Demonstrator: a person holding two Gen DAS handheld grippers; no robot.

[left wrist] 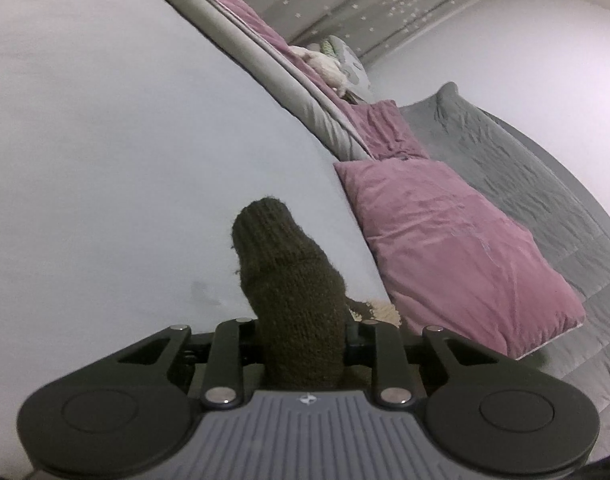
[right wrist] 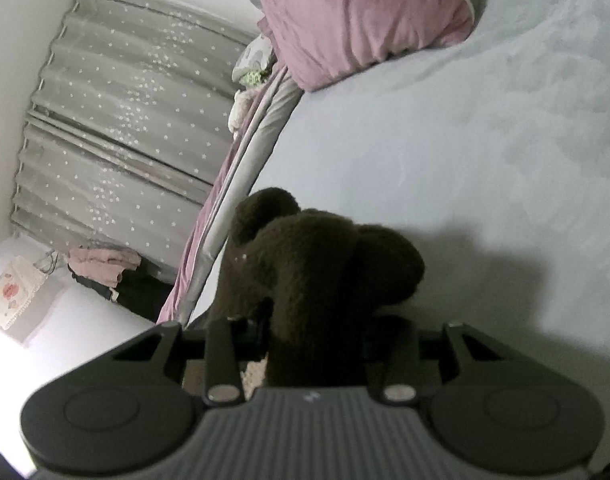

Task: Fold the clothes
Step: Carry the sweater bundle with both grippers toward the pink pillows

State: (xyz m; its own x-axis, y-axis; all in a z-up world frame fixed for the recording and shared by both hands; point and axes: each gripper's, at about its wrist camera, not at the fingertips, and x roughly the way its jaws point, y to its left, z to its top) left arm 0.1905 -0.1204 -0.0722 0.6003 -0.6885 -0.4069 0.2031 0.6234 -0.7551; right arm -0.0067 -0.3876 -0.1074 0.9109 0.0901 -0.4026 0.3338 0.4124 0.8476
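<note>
Pale bed sheet [left wrist: 145, 140], both grippers [left wrist: 305, 344] [right wrist: 317, 340] clamping dark knit garment [left wrist: 293, 280]

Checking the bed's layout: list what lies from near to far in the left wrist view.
Left tongs shut on the dark knitted garment → large pink pillow → smaller pink pillow → soft toys → starry curtain.

The knit [left wrist: 293, 280] is dark olive-brown with ribbed stitches; in the right wrist view it [right wrist: 325, 264] looks nearly black-brown and fuzzy. The bed sheet [left wrist: 125, 140] is pale grey-blue and plain. The pillow [left wrist: 457, 248] is dusty pink, with a second pink cushion [left wrist: 385, 128] behind it. The quilt [left wrist: 545, 184] is mid grey, stitched in squares. The curtain [right wrist: 117, 120] is light grey, scattered with small white stars. The wall [left wrist: 505, 52] is white. Each gripper body [left wrist: 309, 436] is grey with ribbed lines, its arms black. Folded pink cloth [right wrist: 105, 262] sits on black cloth [right wrist: 137, 294].
</note>
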